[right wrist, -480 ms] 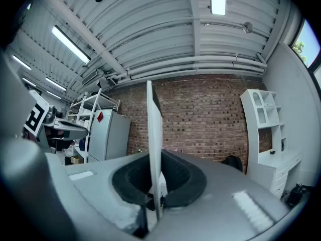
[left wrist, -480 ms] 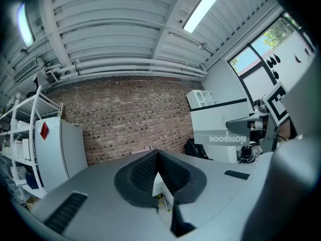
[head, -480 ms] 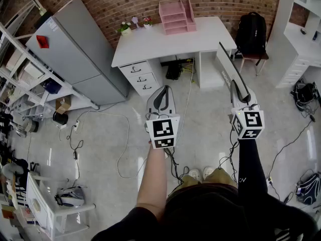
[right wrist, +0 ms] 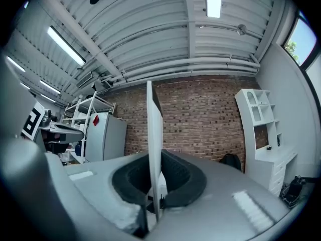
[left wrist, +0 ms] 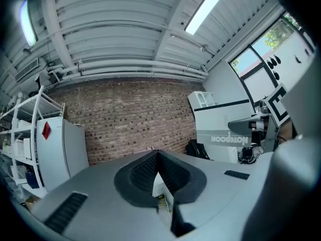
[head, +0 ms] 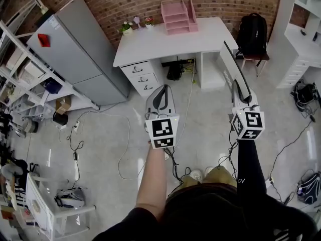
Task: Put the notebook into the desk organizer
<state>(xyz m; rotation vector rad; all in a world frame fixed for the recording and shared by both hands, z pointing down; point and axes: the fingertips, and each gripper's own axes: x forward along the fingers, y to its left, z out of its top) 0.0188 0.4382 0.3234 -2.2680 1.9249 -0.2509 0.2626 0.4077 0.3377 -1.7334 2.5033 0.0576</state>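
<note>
- Right gripper (right wrist: 155, 157): jaws closed hard on the lower edge of the notebook (right wrist: 154, 124). The book stands on edge between the pads, thin side toward the camera. A pinch at one edge leaves the rest of the book free, probably so that the free end can enter a slot first.
- Notebook, head view: it projects forward from the right gripper toward the desk (head: 150, 44) and is well apart from it.
- Left gripper (left wrist: 157, 157): jaws together with nothing between them. It is held level beside the right gripper and apart from the book. It looks idle, and is free to steady the book or the organizer (head: 178, 15) later.
- Organizer: pink, with stacked trays and what looks like an upright section at its right. It sits at the back of the desk against the brick wall with its open fronts facing the person, so entry is from the front.
- Flower pots (head: 134, 25): just left of the organizer, out of the likely path.
- Floor (head: 200, 114): a cable-strewn stretch lies between the person and the desk. This is judged to be the carrying stage, with insertion not yet begun.
</note>
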